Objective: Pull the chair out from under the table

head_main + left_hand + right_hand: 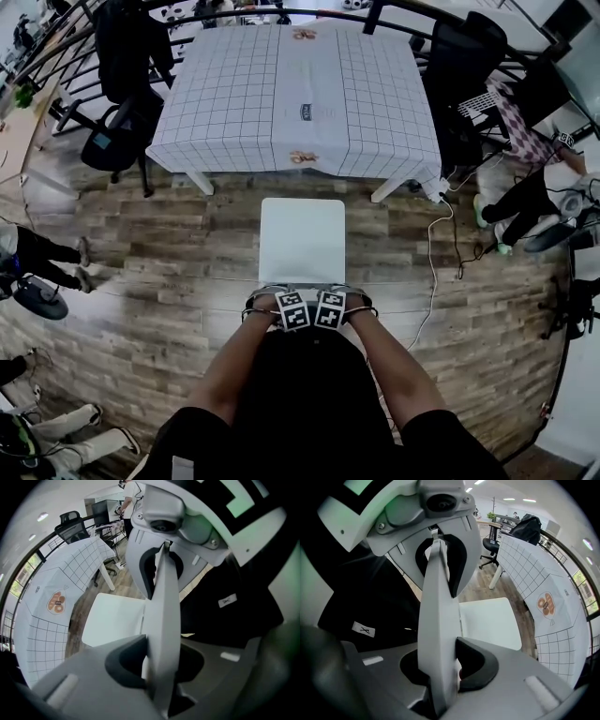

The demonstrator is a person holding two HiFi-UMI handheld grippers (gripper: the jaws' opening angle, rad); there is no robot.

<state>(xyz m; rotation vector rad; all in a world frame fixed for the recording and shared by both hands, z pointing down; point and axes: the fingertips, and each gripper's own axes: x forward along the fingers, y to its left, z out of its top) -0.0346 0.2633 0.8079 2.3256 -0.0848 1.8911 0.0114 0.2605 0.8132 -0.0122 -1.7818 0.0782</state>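
Closest in, both claws are clamped on the white plastic chair (pixel 302 239), right on the top edge of its thin backrest (pixel 165 597). The left claw (pixel 161 667) and the right claw (pixel 438 667) each point almost straight down and squeeze that white panel between their pads, front and back. They sit just beside each other at the middle of the edge, so neither hand is nearer than the other.

That edge runs left to right across the person's front. The flat square seat sticks out ahead of it, toward the bench. Further out, a strip of wooden plank floor (pixel 239 202) shows between the seat's far edge and the bench (pixel 234 103) with its white grid-patterned cloth. So I'd say the chair is pretty much out already. Any more pull would go straight back toward the body, square to that edge.
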